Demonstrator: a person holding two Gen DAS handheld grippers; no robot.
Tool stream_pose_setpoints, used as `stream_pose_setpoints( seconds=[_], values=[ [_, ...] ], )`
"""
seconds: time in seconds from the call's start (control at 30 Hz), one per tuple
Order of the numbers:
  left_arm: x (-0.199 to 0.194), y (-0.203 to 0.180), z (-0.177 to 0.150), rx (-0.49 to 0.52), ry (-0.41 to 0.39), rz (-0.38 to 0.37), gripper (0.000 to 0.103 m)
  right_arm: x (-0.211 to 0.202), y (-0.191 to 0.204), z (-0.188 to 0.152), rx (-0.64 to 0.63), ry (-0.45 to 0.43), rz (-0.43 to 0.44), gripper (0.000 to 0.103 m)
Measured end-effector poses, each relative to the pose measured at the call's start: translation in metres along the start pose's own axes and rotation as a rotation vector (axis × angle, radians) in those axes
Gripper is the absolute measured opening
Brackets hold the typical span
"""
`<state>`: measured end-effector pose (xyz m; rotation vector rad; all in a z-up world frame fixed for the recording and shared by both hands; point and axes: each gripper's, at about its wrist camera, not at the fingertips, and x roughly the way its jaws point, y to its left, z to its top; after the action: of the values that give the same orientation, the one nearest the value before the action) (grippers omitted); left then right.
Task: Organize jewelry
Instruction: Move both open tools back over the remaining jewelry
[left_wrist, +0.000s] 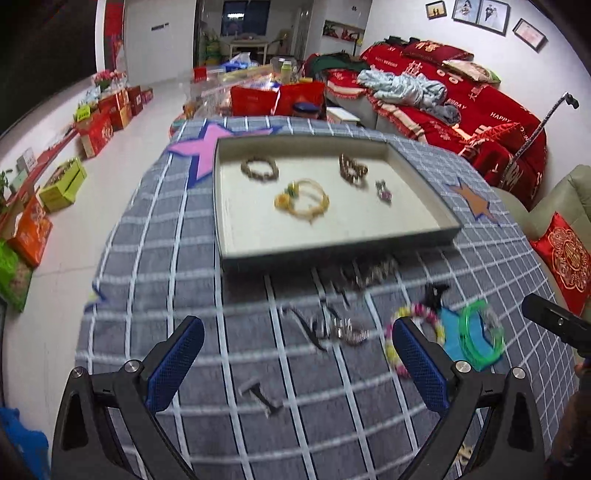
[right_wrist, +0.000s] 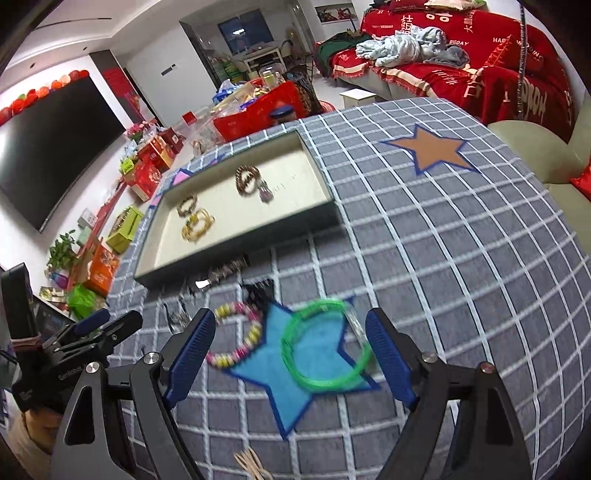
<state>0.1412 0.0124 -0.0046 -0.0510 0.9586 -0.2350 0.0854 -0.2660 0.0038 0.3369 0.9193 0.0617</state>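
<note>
Translucent green plastic bangle (right_wrist: 325, 345) lies on blue star patch near table's front edge, framed between spread-open right gripper (right_wrist: 291, 354), likely next pick. Shallow cream-lined tray (left_wrist: 424, 225) at table centre holds sorted bracelets. Left gripper (left_wrist: 295, 354) open, empty.

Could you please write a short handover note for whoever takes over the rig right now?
Left gripper: open, empty, above the cloth.
Right gripper: open, empty, straddling the green bangle on the blue star.
Done: four pieces lie in the tray, among them two brown bead bracelets and the yellow bangle.
Left: the green bangle, the pink-and-yellow bead bracelet, the dark hair clip, and blurred metallic pieces before the tray.
</note>
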Motion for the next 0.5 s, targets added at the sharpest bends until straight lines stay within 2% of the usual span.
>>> stream_pose_setpoints(
  seconds=[0.27, 0.4, 0.5],
  values=[
    [0.005, -0.006, -0.030, 0.036, 0.023, 0.081, 0.103, -0.001, -0.019, -0.037, -0.017, 0.045, -0.080, 0.086],
    [0.010, -0.011, -0.036, 0.070, 0.041, 0.105, 0.103, 0.004, -0.028, -0.042, 0.004, 0.061, -0.101, 0.086],
    [0.012, -0.008, -0.034, 0.051, 0.041, 0.123, 0.103, 0.004, -0.032, -0.042, 0.017, 0.056, -0.105, 0.086]
  ],
)
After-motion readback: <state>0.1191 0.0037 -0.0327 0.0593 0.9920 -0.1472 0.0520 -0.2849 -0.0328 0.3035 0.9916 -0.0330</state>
